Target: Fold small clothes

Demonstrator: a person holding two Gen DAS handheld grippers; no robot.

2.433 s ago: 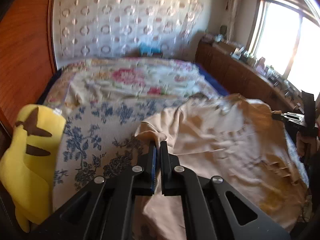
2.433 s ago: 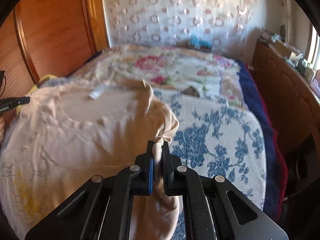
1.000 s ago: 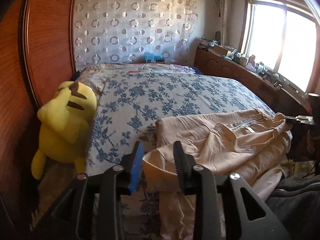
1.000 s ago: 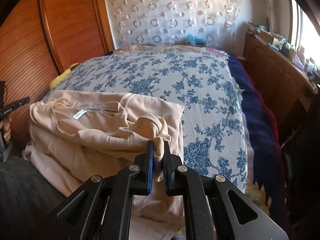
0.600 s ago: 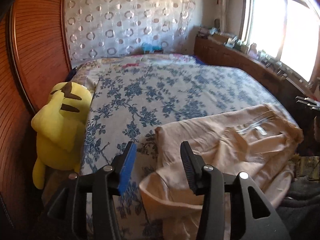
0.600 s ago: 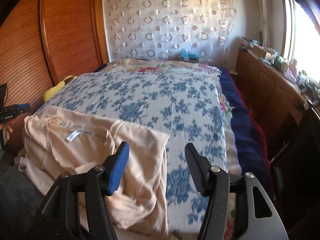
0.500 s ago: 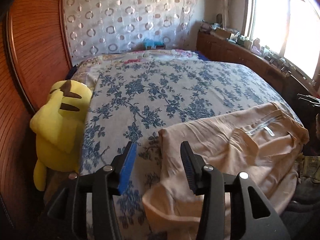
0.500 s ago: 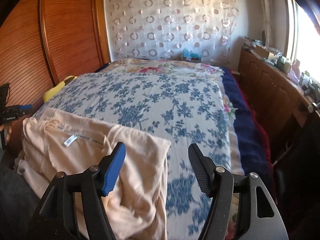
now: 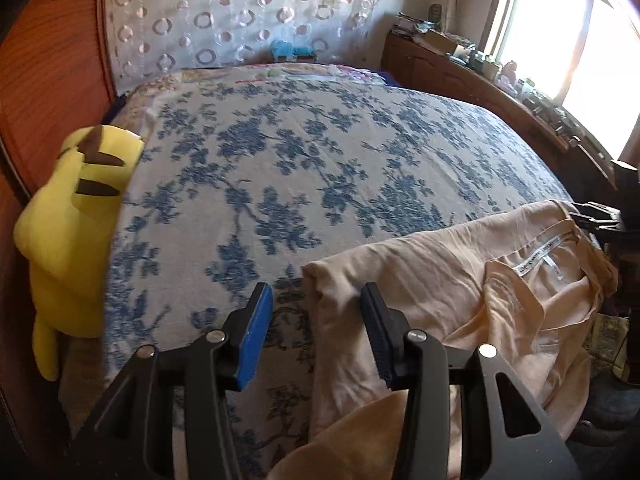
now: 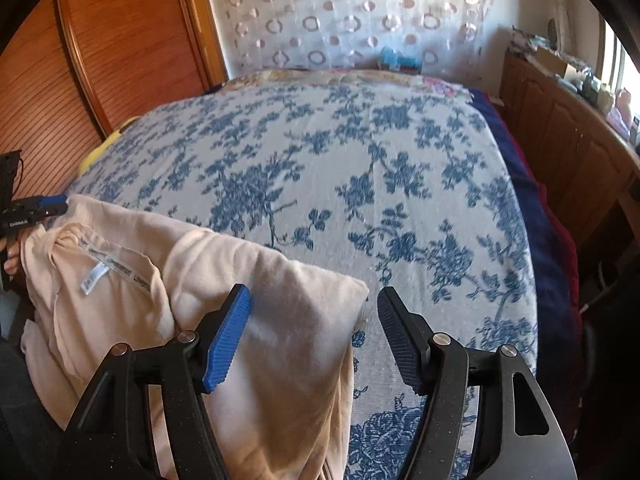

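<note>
While the peach-coloured garment (image 9: 460,280) is lying in a soft, rumpled double layer at the near edge of the bed, both grippers are hovering over it with nothing clamped. The left gripper (image 9: 316,320) is standing with its jaws partly apart, one ribbed blue pad (image 9: 256,336) over the bedspread and the other black ribbed pad over the cloth; the folded left corner of the garment is sitting in the gap below them, but the pads are not pressing on it. The right gripper (image 10: 314,334) is standing with its jaws wide, the garment's rounded right corner lying beneath the gap, untouched by either pad.

The fabric is looking like thin, matte knit, creasing into long shallow wrinkles, and its lower part is draping off the mattress edge. A neckline is showing on top, with a white woven label (image 10: 94,276) and a printed tape along the seam.

The bedspread (image 9: 320,168) beneath is a pale, slightly nubby weave carrying a blue floral print. A plump yellow plush toy (image 9: 72,220) with brown markings is leaning at the bed's left side against ribbed reddish wood panelling (image 10: 120,48). A sheer curtain (image 9: 240,12) patterned with rings is hanging behind the bed, and a wooden cabinet (image 10: 560,128) is running along the right.
</note>
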